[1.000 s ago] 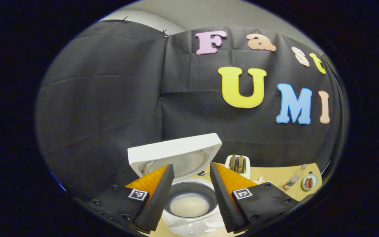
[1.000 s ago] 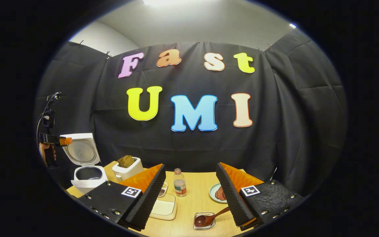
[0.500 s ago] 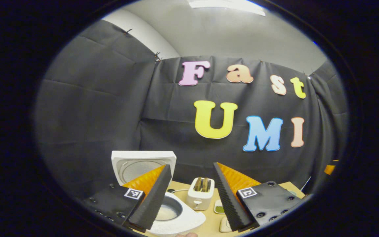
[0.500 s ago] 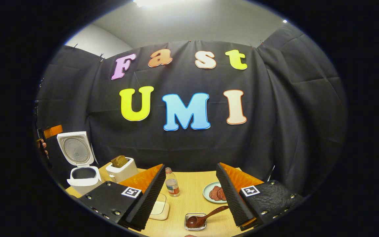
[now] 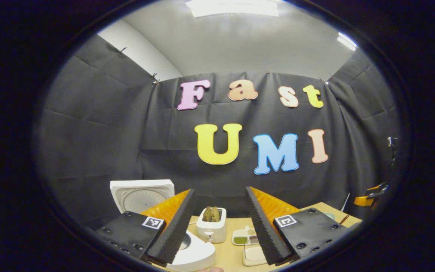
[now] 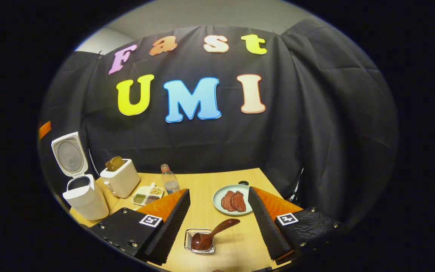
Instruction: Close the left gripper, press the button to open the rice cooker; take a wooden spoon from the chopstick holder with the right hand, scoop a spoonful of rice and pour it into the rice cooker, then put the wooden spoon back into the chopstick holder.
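Rice cooker [image 6: 77,185]: lid standing open.
Wooden spoon [image 6: 213,234]: lying in its holder [image 6: 198,241] — untouched.
Left gripper [image 5: 217,226]: gaping.
Right gripper [image 6: 219,223]: gaping, hovering above the spoon.

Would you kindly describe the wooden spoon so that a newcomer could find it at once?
Start at the light wooden table in the right gripper view and find the pale green plate of red meat slices. Just in front of it sits a small clear holder. The wooden spoon rests there, bowl down, handle slanting toward the plate; it is the only dark brown utensil there.
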The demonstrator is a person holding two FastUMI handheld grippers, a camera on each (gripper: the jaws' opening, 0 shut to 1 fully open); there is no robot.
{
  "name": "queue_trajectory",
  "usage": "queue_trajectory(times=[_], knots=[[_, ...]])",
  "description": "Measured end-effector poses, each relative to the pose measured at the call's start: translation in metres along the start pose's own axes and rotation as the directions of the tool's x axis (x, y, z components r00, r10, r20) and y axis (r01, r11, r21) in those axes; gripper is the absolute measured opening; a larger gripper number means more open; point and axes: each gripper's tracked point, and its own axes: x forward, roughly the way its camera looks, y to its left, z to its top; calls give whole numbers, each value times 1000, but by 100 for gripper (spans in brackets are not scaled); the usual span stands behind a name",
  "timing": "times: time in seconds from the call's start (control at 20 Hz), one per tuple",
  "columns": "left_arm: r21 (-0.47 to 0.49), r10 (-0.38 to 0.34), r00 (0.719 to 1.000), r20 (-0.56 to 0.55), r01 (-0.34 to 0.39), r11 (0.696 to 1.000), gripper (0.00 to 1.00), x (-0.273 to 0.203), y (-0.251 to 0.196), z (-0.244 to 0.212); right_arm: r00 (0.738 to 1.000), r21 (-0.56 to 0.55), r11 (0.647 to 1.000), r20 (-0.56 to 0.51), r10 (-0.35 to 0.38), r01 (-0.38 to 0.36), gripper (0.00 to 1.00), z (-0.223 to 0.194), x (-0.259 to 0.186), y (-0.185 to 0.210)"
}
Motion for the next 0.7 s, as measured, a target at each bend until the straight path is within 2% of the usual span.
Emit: queue_trajectory(times=[0.15,0.2,0.3,0.4,0.5,0.55,0.65,0.7], knots=[[-25,-44,998,-46,43,999,92,-2,-19,-11,998,48,999,-70,0,3,94,-29,19,-10],[-46,-47,998,-51,45,998,96,-3,-23,-12,995,71,997,-96,1,5,95,-40,25,-15],[-76,-39,998,-59,35,997,92,-4,-24,-13,991,115,993,-135,14,1,95,-56,37,-19],[-80,-15,997,-74,9,997,96,-5,-21,-19,984,147,989,-174,30,-5,95,-75,47,-21],[-71,7,996,-92,-14,997,95,-5,-21,-22,977,172,985,-207,55,-19,95,-90,57,-19],[-65,13,995,-95,-20,998,92,-5,-22,-22,975,176,984,-214,66,-28,96,-95,61,-18],[-57,24,995,-102,-30,998,95,-7,-24,-22,969,192,980,-231,87,-42,96,-106,70,-15],[-53,29,994,-107,-35,998,92,-8,-23,-21,965,211,976,-239,104,-52,96,-109,73,-11]])
